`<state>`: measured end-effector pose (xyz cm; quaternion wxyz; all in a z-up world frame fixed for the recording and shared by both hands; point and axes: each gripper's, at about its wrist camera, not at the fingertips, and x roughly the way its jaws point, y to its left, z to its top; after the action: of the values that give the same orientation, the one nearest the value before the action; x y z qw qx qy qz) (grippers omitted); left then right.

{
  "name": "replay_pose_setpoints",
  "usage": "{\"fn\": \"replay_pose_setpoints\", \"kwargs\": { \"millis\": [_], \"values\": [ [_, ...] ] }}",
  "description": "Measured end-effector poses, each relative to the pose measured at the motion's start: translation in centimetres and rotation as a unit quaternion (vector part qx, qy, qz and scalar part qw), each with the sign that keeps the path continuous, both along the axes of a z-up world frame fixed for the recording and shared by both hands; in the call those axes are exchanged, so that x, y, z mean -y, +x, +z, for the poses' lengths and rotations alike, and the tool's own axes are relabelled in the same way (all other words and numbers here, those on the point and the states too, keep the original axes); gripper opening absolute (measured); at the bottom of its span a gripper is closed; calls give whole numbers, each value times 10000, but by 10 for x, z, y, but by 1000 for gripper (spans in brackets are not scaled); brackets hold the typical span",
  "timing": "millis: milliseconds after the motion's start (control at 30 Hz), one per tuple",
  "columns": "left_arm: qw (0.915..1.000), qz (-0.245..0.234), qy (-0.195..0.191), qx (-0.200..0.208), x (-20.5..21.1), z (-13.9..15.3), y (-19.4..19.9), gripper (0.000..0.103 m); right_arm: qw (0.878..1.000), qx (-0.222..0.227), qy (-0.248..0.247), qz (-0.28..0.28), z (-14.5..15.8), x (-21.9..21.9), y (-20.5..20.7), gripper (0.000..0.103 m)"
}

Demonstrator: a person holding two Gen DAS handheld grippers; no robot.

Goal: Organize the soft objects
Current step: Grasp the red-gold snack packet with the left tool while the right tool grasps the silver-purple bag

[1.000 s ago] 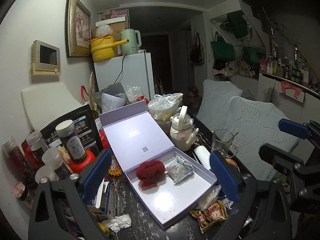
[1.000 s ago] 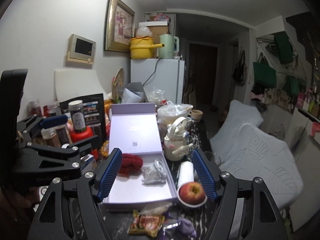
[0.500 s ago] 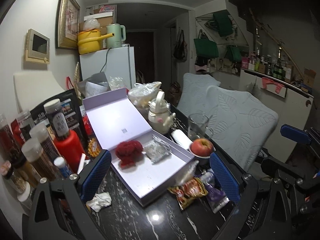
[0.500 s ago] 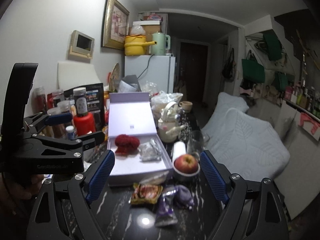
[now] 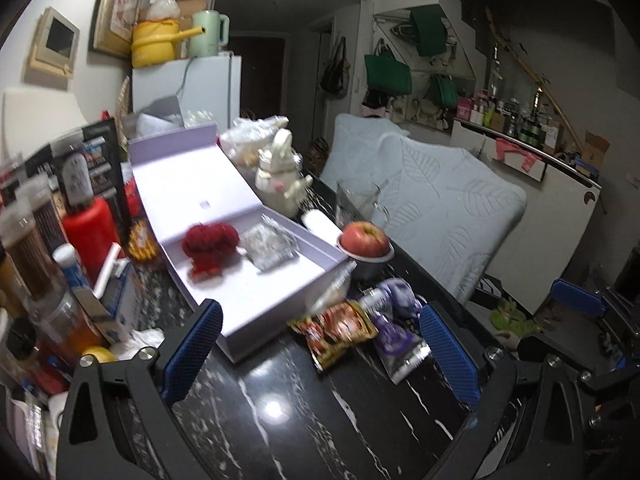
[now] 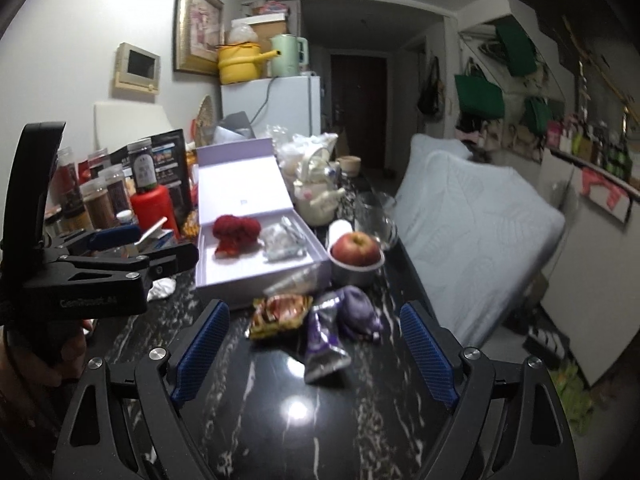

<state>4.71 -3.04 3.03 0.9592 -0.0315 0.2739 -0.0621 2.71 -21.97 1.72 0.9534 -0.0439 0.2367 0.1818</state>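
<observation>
An open lilac box (image 5: 280, 312) lies on the black marble table (image 5: 280, 420). In it sit a red fuzzy soft thing (image 5: 210, 240) and a clear crinkly packet (image 5: 270, 242). In front of the box lie a red-orange snack packet (image 5: 336, 328), a purple packet (image 5: 394, 340) and a purple soft pouch (image 5: 396, 292). My left gripper (image 5: 320, 356) hangs open over the bare tabletop, short of the packets. My right gripper (image 6: 314, 350) is open too, with the purple packet (image 6: 324, 344) on the table just ahead between its fingers, untouched. The box (image 6: 256, 276) and the red soft thing (image 6: 236, 232) lie beyond.
Jars and a red bottle (image 5: 90, 232) crowd the left side. A teapot (image 5: 280, 184), a glass (image 5: 358, 200), a white roll (image 5: 320, 222) and an apple in a bowl (image 5: 366, 236) stand right of the box. Padded chair backs (image 5: 460, 200) line the table's right edge.
Both grippers have drawn back from the box and sunk toward the table. The snack packets and the bare front of the table have come into view. The right jaws stand wider.
</observation>
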Motion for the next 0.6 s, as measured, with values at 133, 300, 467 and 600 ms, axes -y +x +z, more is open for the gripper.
{"fn": "replay_pose_setpoints", "kwargs": {
  "millis": [133,300,467,600],
  "values": [
    [9998,-119,8,-150,9,-18,0,101,9999,-111,-66,-53,-16,5,-3,88],
    [9994,-128,-158,-294,10,-38,2,101,9992,-319,40,-219,-37,13,-4,88],
    [9983,-245,-321,-412,10,-51,7,101,9980,-593,111,-179,-58,18,2,88],
    [9982,-226,-231,-499,13,-63,13,101,9970,-743,60,-189,-71,17,15,88]
  ]
}}
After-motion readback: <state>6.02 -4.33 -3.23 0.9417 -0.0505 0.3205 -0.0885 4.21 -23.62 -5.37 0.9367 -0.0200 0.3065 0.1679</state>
